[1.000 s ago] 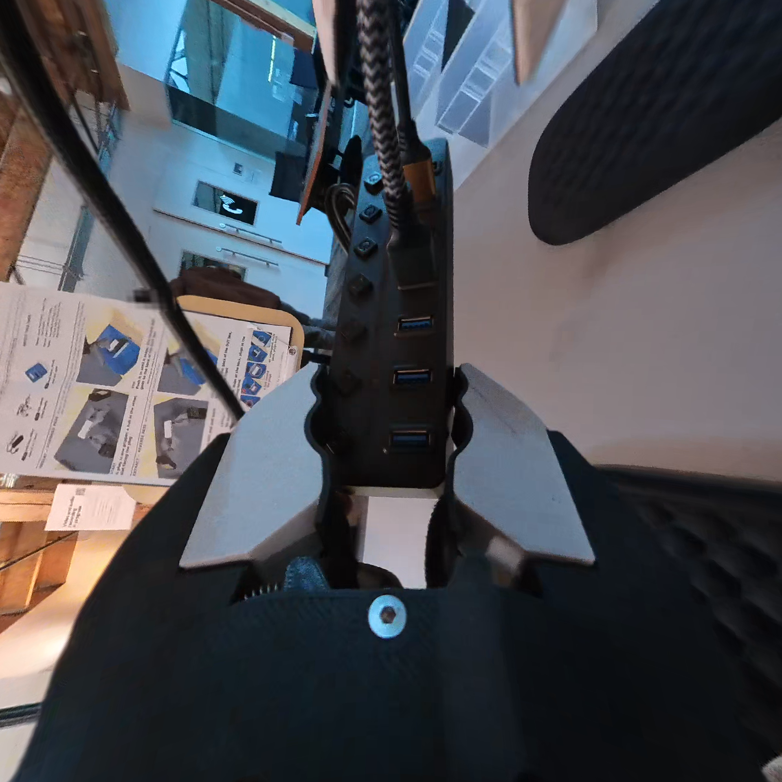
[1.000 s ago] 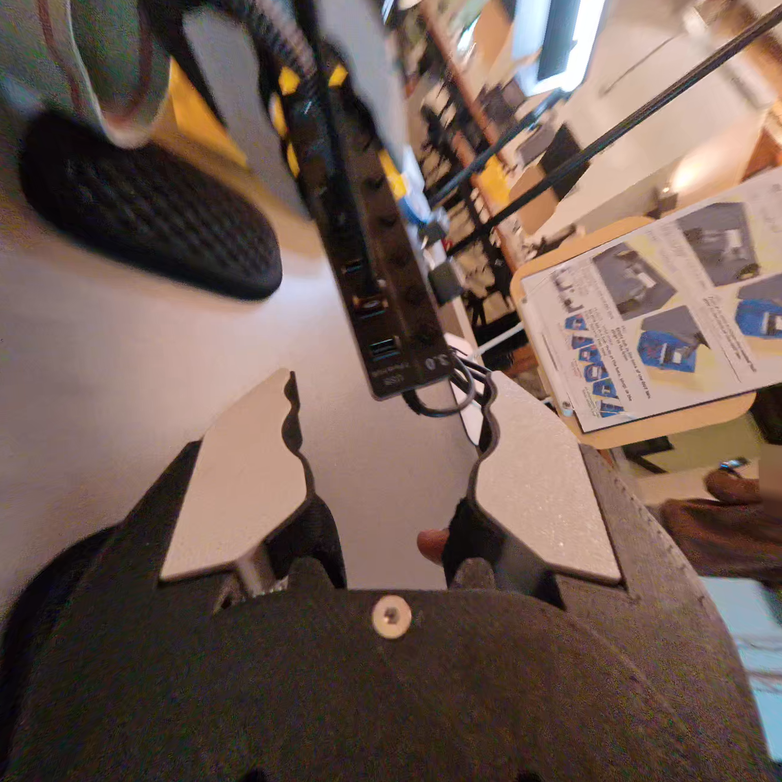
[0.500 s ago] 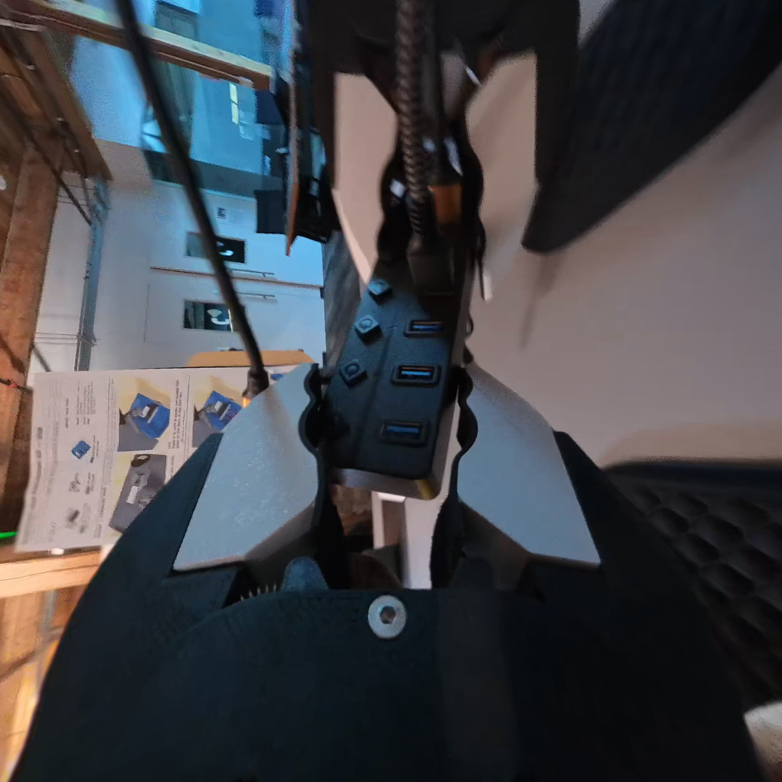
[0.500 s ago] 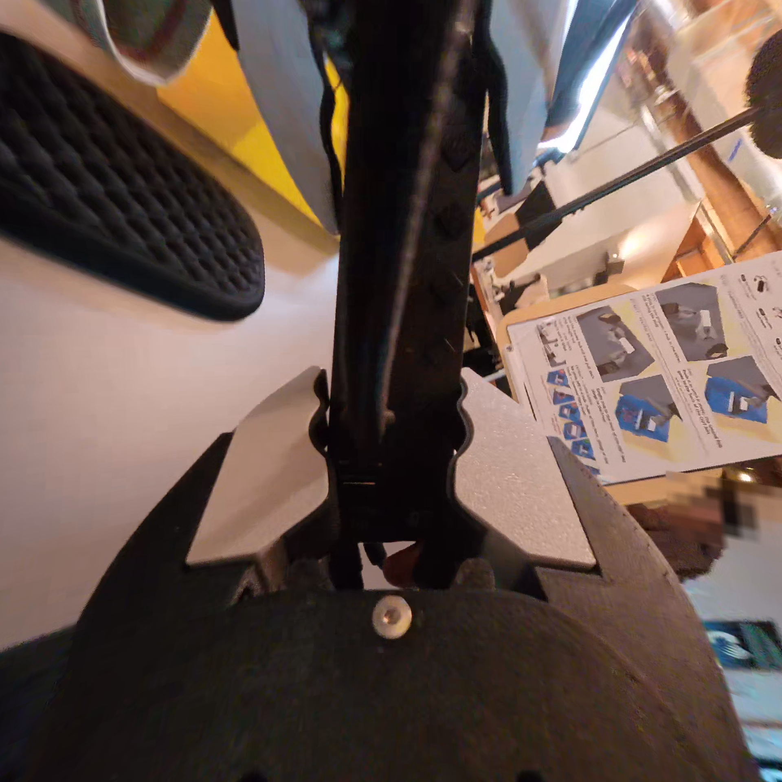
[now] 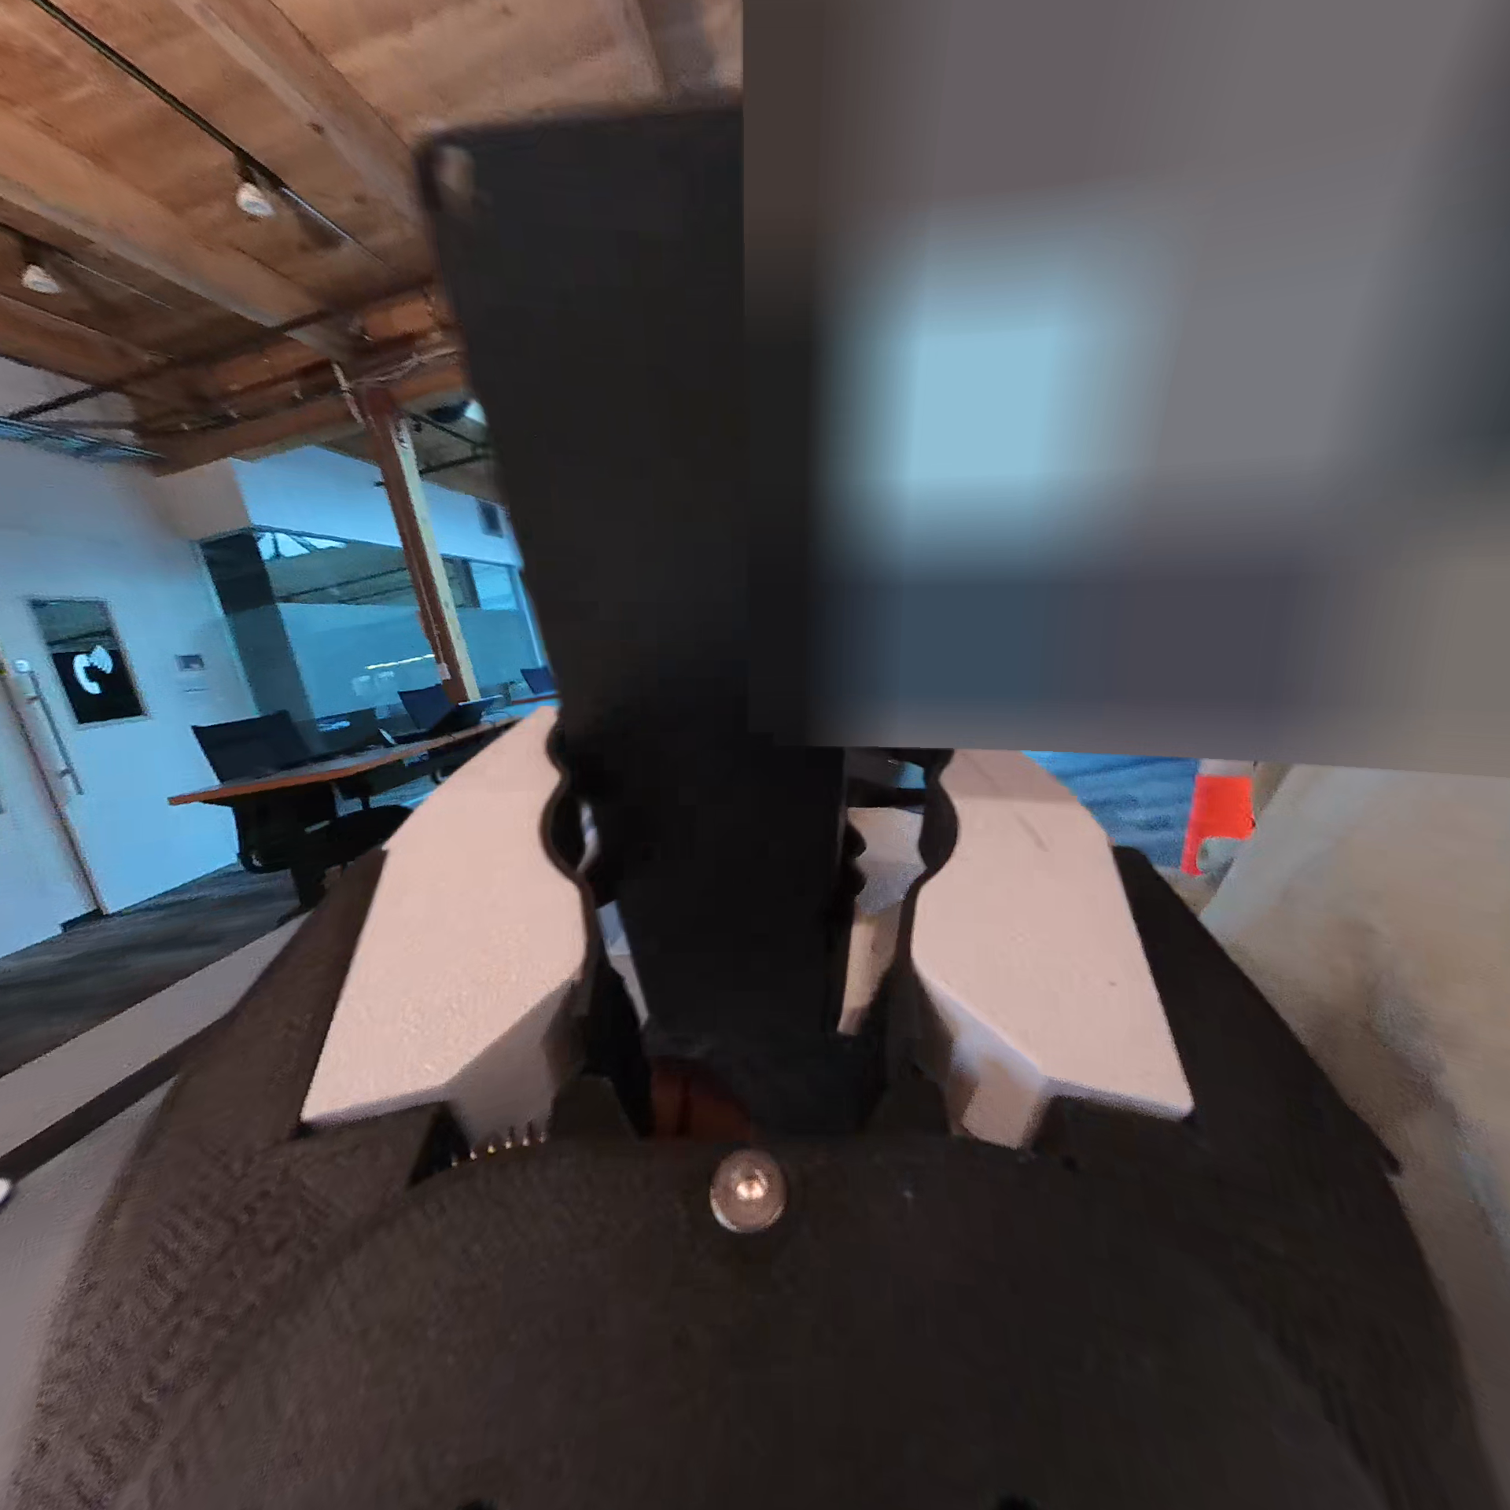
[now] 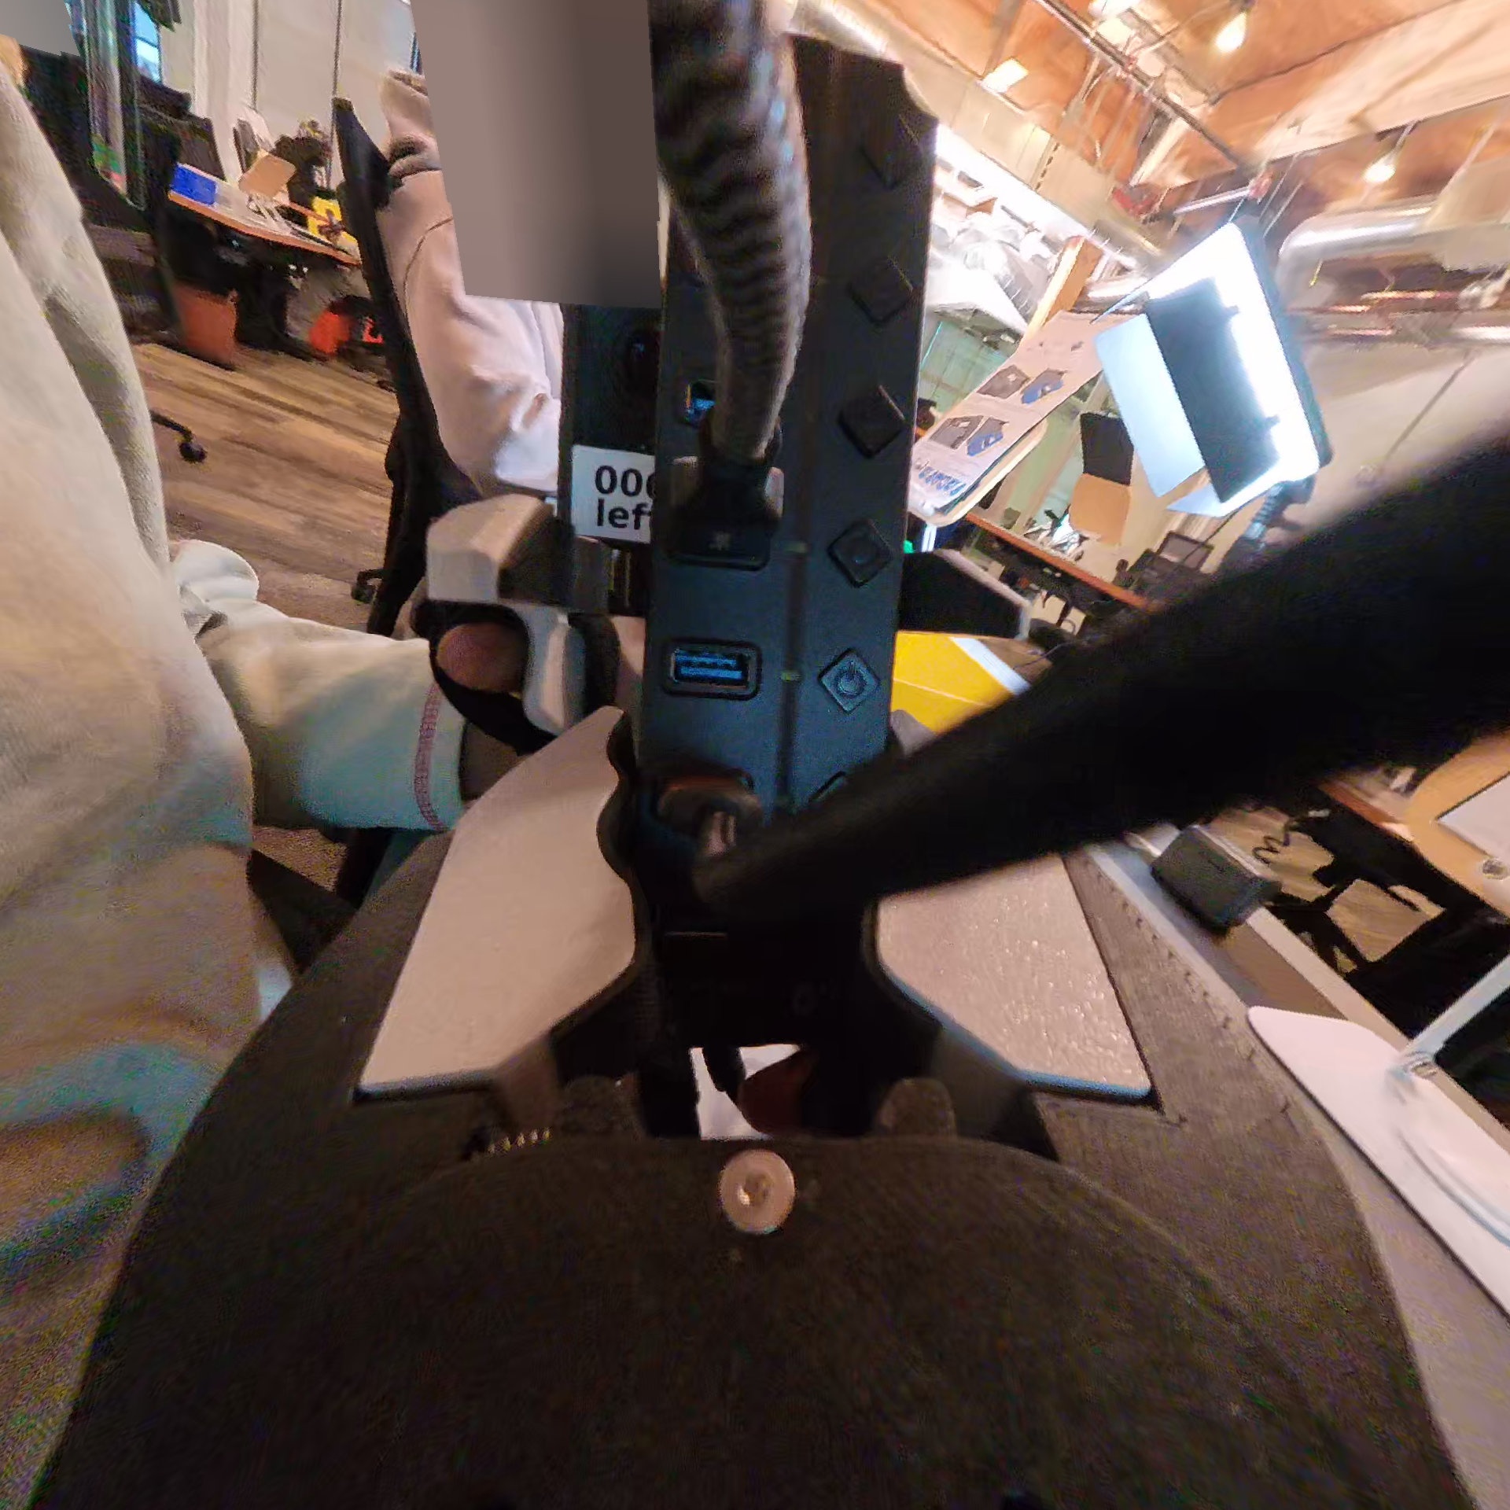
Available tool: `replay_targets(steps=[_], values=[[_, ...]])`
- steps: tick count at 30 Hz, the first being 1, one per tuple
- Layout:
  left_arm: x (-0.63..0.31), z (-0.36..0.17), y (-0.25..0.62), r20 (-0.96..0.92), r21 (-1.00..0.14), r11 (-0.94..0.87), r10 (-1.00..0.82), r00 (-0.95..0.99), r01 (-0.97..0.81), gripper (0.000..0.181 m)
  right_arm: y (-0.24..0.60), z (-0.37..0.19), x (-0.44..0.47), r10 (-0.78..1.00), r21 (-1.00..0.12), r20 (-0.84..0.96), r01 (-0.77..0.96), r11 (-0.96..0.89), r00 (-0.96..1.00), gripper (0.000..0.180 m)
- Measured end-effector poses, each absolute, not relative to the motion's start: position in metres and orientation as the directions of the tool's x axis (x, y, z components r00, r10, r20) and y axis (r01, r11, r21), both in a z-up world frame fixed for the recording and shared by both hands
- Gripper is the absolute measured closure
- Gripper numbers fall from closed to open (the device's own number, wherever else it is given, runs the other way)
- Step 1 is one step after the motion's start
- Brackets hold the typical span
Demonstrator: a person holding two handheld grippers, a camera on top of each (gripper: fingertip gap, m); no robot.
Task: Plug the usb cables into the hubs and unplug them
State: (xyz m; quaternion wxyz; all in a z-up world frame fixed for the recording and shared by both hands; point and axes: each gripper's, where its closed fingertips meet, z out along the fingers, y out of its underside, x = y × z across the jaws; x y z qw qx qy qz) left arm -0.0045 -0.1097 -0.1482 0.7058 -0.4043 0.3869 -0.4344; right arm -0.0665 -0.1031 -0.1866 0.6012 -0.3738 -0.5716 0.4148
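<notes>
Between my right claw (image 6: 756,866) tips sits the hub (image 6: 776,523), clamped at its near end, long axis pointing straight away, matte black w/ blue ports and diamond buttons. Braided cable (image 6: 735,245) plugged in mid-hub. Left claw (image 5: 748,825) parted around its smooth back.

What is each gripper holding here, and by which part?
The right gripper clamps the black USB hub at its near end. The hub's plain back also stands between the left gripper fingers, though contact is unclear.
</notes>
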Motion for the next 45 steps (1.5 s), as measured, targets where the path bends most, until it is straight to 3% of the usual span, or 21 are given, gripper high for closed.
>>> replay_targets(steps=[3, 8, 12, 16, 18, 23, 27, 29, 40, 45], values=[[-0.015, -0.145, -0.106, -0.164, -0.903, 0.284, -0.921, 0.352, 0.323, 0.123, -0.104, -0.189, -0.07, 0.927, -0.925, 0.376, -0.054, 0.376, -0.003, 0.122], [-0.026, -0.148, -0.102, -0.124, -0.909, 0.246, -0.931, 0.343, 0.338, 0.124, -0.103, -0.181, -0.062, 0.963, -0.96, 0.269, -0.084, 0.267, -0.019, 0.126], [-0.04, -0.15, -0.091, -0.097, -0.918, 0.233, -0.917, 0.386, 0.322, 0.124, -0.1, -0.175, -0.038, 0.972, -0.962, 0.233, -0.142, 0.235, 0.03, 0.149], [-0.037, -0.155, -0.09, -0.096, -0.928, 0.22, -0.921, 0.377, 0.302, 0.124, -0.103, -0.189, -0.048, 0.968, -0.966, 0.25, -0.066, 0.251, 0.016, 0.15], [-0.033, -0.156, -0.091, -0.103, -0.93, 0.222, -0.923, 0.371, 0.292, 0.124, -0.103, -0.189, -0.051, 0.965, -0.962, 0.26, -0.077, 0.261, 0.017, 0.163], [-0.032, -0.149, -0.103, -0.144, -0.92, 0.25, -0.932, 0.333, 0.302, 0.124, -0.114, -0.176, -0.048, 0.953, -0.931, 0.303, -0.219, 0.292, -0.022, 0.163], [-0.022, -0.166, -0.111, -0.221, -0.949, 0.272, -0.934, 0.279, 0.159, 0.106, -0.125, -0.164, -0.045, 0.95, -0.911, 0.304, -0.313, 0.268, -0.071, 0.164], [-0.024, -0.165, -0.115, -0.24, -0.941, 0.289, -0.937, 0.253, 0.177, 0.119, -0.13, -0.161, -0.044, 0.951, -0.91, 0.286, -0.344, 0.232, -0.114, 0.164], [-0.03, -0.189, -0.101, -0.298, -0.954, 0.292, -0.907, 0.298, -0.063, 0.122, -0.12, -0.172, -0.045, 0.952, -0.923, 0.301, -0.272, 0.273, -0.065, 0.164], [-0.031, -0.196, -0.096, -0.286, -0.958, 0.27, -0.907, 0.309, -0.093, 0.124, -0.114, -0.178, -0.045, 0.948, -0.926, 0.316, -0.227, 0.301, -0.031, 0.164]])
